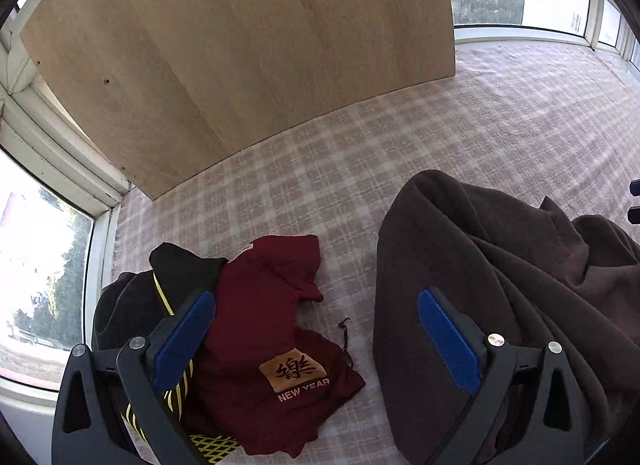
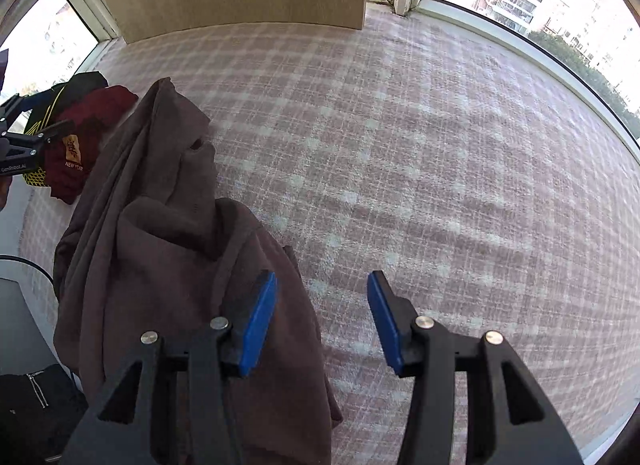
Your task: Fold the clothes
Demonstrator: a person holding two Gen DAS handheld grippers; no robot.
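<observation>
A crumpled dark brown garment (image 1: 500,277) lies on the pink plaid bed cover (image 1: 360,169); it also shows in the right wrist view (image 2: 168,233). My left gripper (image 1: 316,329) is open and empty, hovering between the brown garment and a maroon "NEW YEAR" shirt (image 1: 264,337). My right gripper (image 2: 322,321) is open and empty, its left finger (image 2: 256,325) over the brown garment's right edge, its right finger over bare cover. The left gripper also shows at the left edge of the right wrist view (image 2: 24,133).
A black and yellow garment (image 1: 176,285) lies piled under the maroon shirt by the window (image 1: 36,265). A wooden board (image 1: 240,57) stands at the far side. A black garment (image 2: 36,401) lies at lower left.
</observation>
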